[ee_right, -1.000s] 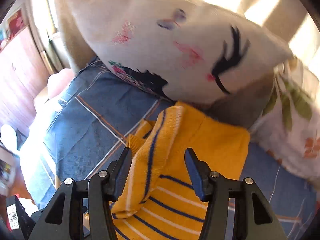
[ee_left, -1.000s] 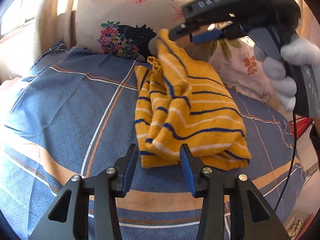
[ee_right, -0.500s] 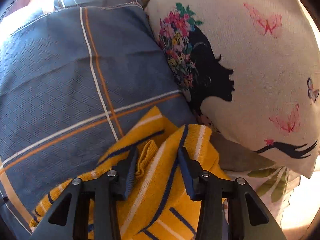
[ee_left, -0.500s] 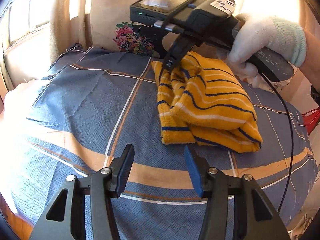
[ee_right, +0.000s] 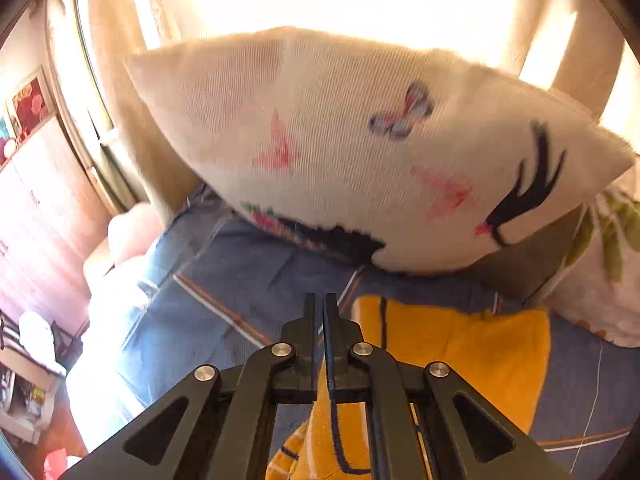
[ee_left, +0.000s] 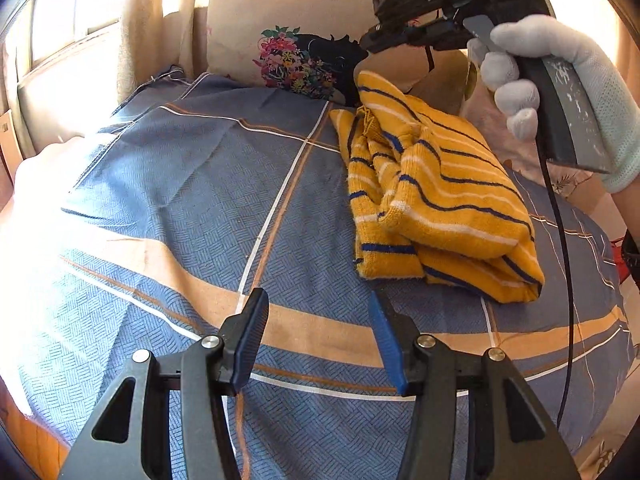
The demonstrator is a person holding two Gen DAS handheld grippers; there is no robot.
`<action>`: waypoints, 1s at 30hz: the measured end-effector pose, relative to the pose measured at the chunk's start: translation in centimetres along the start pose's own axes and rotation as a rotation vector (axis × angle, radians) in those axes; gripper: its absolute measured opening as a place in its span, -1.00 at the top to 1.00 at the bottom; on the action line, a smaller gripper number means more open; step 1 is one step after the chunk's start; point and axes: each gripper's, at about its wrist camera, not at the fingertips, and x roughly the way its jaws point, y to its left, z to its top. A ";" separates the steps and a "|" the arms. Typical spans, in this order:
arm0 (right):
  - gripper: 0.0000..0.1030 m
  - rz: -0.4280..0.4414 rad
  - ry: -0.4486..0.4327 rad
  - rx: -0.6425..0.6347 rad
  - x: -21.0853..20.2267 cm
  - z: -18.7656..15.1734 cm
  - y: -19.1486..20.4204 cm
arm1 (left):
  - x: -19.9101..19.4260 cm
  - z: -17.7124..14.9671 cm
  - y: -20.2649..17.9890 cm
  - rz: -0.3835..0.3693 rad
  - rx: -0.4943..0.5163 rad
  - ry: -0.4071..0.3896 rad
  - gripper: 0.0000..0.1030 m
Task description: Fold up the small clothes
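Garment: a yellow knit top (ee_left: 436, 196) with blue and white stripes was seen lying bundled and partly folded on the blue checked bedspread (ee_left: 192, 200), its far end just in front of the printed pillow (ee_left: 296, 28).
Left of the garment: bare bedspread was shown, with a window (ee_left: 68, 20) and curtain beyond it.
Left gripper (ee_left: 316, 340): it was held low over the bedspread, near the garment's front hem but apart from it; its blue-padded jaws were spread wide with nothing between them.
Right gripper (ee_right: 323, 316): it was held above the garment's far end, close to the pillow; its jaws were pressed together, and no cloth was seen between them at the tips.
Right of the garment: a floral cushion (ee_right: 600, 272) was partly seen.
Handling, as judged: the knit looked soft, light and limp, so sagging and bunching were to be expected; slipping seemed unlikely.
Hold points, as judged: the front hem corners and the thick folded edge were thought best pinched, one per gripper.
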 end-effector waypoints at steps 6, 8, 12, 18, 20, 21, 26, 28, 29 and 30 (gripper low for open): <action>0.57 -0.073 -0.031 -0.098 -0.8 -1.4 0.6 | -0.1 -0.3 1.4 0.017 -0.050 0.009 -0.07; 0.57 -0.061 -0.019 -0.077 -1.0 -1.6 -0.5 | -0.1 -0.3 1.5 0.017 -0.057 0.008 -0.07; 0.57 -0.122 0.054 -0.042 1.7 -3.0 -1.6 | -0.4 -0.5 1.6 0.002 -0.067 0.005 -0.07; 0.41 0.161 0.168 0.082 6.4 -5.3 -1.7 | -0.8 -0.6 1.3 -0.020 -0.075 0.004 -0.11; 0.26 0.242 0.172 0.099 6.3 -5.8 -1.4 | -0.9 -0.6 1.3 -0.016 -0.078 0.005 -0.12; 0.25 0.266 0.154 0.100 5.7 -5.8 -1.4 | -1.0 -0.7 1.4 -0.014 -0.081 0.005 -0.12; 0.24 0.364 0.026 0.162 0.0 -6.5 -3.2 | -1.0 -0.6 2.1 -0.005 -0.107 0.004 -0.12; 0.23 0.349 0.000 0.167 -1.8 -7.8 -4.2 | -0.9 -0.6 2.1 -0.003 -0.106 0.008 -0.12; 0.22 0.344 -0.005 0.172 -2.5 -8.7 -4.8 | -0.8 -0.6 2.0 0.000 -0.101 0.010 -0.12; 0.22 0.340 -0.004 0.178 -3.0 -9.4 -5.3 | -0.8 -0.6 1.8 0.001 -0.097 0.011 -0.12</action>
